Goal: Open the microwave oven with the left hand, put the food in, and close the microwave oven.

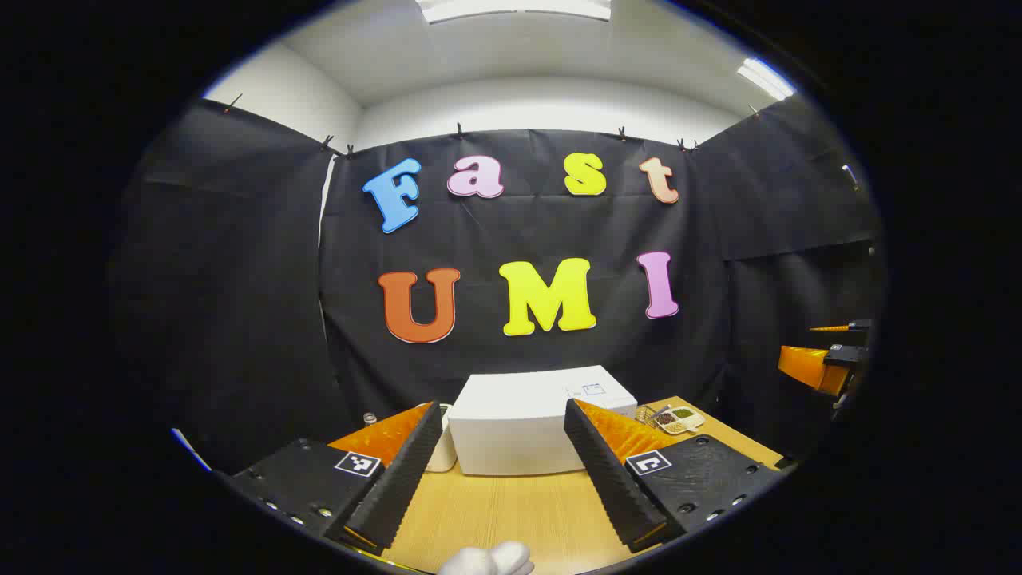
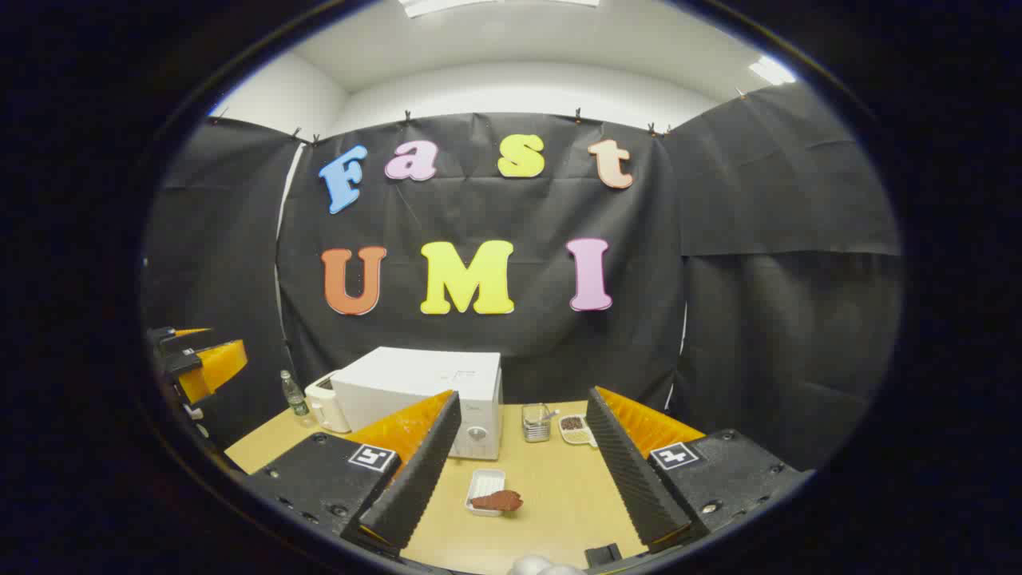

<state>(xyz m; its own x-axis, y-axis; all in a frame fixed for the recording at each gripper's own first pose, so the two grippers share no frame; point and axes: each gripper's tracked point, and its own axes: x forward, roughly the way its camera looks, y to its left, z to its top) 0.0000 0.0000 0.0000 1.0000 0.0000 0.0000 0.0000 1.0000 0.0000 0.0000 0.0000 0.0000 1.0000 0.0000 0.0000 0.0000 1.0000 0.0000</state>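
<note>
Nearest in the left gripper view, the left gripper [image 1: 499, 471] is held above the wooden table [image 1: 511, 511] with its jaws spread wide and nothing between them; in the right gripper view the right gripper [image 2: 523, 467] is likewise spread and empty. Just beyond the right gripper's fingers, a small white tray [image 2: 484, 488] is seen lying on the table, with a brown piece of food [image 2: 497, 501] resting at its near edge and hanging partly over the rim. Farther back stands the white microwave oven [image 2: 423, 395], its door apparently closed, with a white appliance [image 2: 326, 403] and a clear bottle [image 2: 293, 394] beside it on one side and a metal cup [image 2: 536, 422] and a sectioned dish [image 2: 575, 429] on the other. Several risks can be judged from this. The oven may be dragged across the table if the door is pulled without the body being steadied, and the appliance crowding its side could be knocked. The food, poorly seated on the tray, could slide off if the tray is tilted when lifted. The door handle cannot be made out from either view, so a misjudged first grasp is possible.
</note>
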